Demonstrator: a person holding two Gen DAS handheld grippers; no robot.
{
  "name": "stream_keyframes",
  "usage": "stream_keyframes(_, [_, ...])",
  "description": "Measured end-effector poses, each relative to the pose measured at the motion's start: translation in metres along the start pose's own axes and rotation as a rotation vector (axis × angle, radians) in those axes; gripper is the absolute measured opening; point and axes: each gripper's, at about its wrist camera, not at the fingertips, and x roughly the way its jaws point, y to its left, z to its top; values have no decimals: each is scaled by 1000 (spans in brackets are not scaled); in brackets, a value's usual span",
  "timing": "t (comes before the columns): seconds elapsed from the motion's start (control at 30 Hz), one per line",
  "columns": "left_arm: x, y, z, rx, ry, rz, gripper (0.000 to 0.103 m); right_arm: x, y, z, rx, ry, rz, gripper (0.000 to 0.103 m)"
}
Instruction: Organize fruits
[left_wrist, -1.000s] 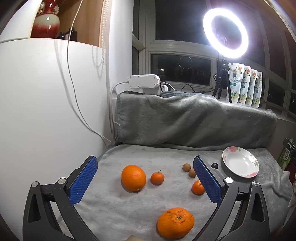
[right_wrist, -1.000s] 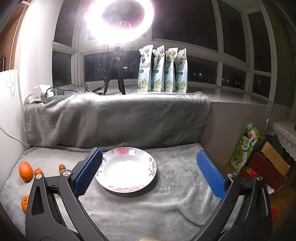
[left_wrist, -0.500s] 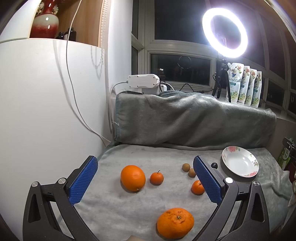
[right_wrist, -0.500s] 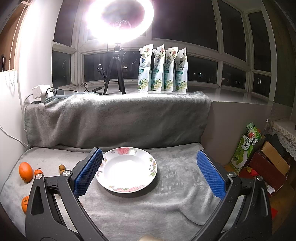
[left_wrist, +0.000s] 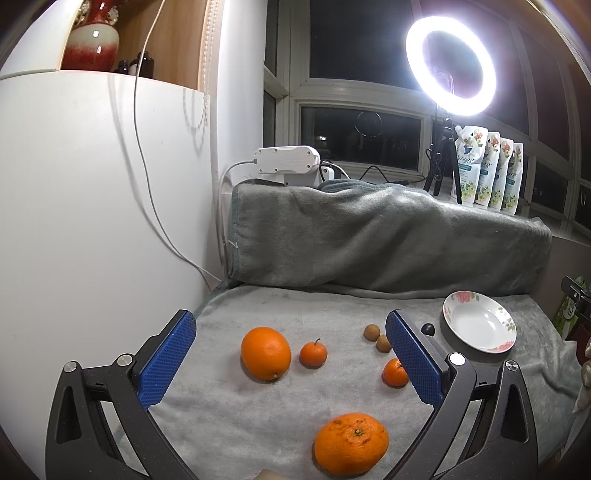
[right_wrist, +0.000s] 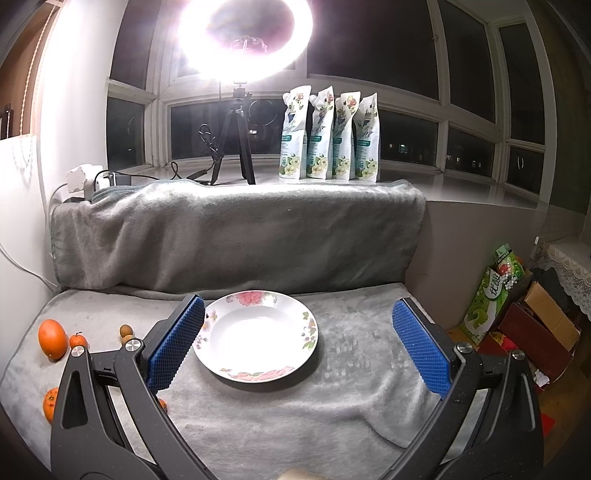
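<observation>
Fruits: you have them scattered on the grey blanket (left_wrist: 229, 424), all to the left of the plate (right_wrist: 258, 334)
Large orange: your smooth one (left_wrist: 266, 352) sits at the left of the group, with a small mandarin (left_wrist: 313, 353) just beside it on its right
Bumpy orange: it (left_wrist: 351, 443) lies nearest your left camera, low in the view, apart from the others
Second mandarin: it (left_wrist: 394, 372) is partly hidden behind your left tool's right finger
Brown fruits: two small round ones (left_wrist: 371, 332) and (left_wrist: 382, 343) sit close together; whether they touch cannot be told
Dark fruit: one small dark round piece (left_wrist: 428, 328) lies between the brown pair and the plate
Plate: your floral-rimmed dish holds nothing and lies flat on the blanket
Left gripper: yours (left_wrist: 291, 356) hovers over the fruit with jaws spread wide, gripping nothing
Right gripper: yours (right_wrist: 297, 341) is spread wide too, framing the plate, gripping nothing
Background: a ring light (right_wrist: 245, 37) glares on the windowsill beside four pouches (right_wrist: 328, 136)
</observation>
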Motion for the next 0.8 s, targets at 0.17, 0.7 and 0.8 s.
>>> stream_keyframes(0.17, [2,1,-3,-1,8,-7,102,2,4,-2,-6,11,12,103])
stream_keyframes(0.7, [9,16,-17,-30,56,-21,98,6,29,-6,-55,46,75,103])
stream_keyframes(0.8, [10,20,-22,-37,70,-23,98,8,35,-9,-65,56,99,103])
